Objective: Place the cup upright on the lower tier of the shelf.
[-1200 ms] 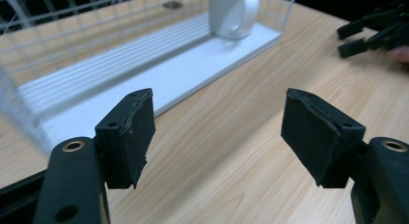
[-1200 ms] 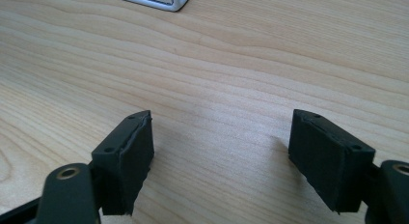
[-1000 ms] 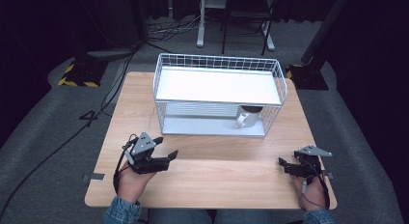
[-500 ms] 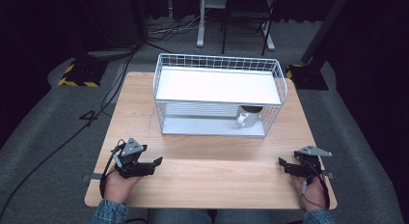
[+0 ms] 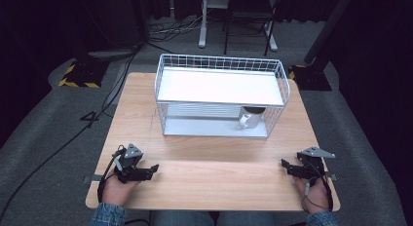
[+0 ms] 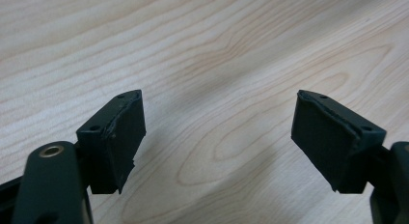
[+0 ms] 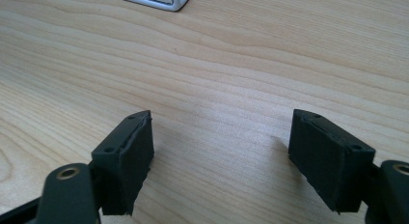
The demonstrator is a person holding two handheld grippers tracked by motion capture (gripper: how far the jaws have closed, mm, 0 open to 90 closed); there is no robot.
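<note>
Each black claw [image 5: 152, 168] carries a grey three-cornered plate and cable; denim sleeves [image 5: 108, 215] cover both wrists.

Wire rack sitting on a wooden surface

A white wire rack [image 5: 221, 97] is standing toward the surface's [image 5: 214, 162] far side, sheltering a small metal cup [image 5: 249, 117] under its shelf.

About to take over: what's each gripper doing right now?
Left gripper: open, holding nothing.
Right gripper: open, holding nothing.
</note>
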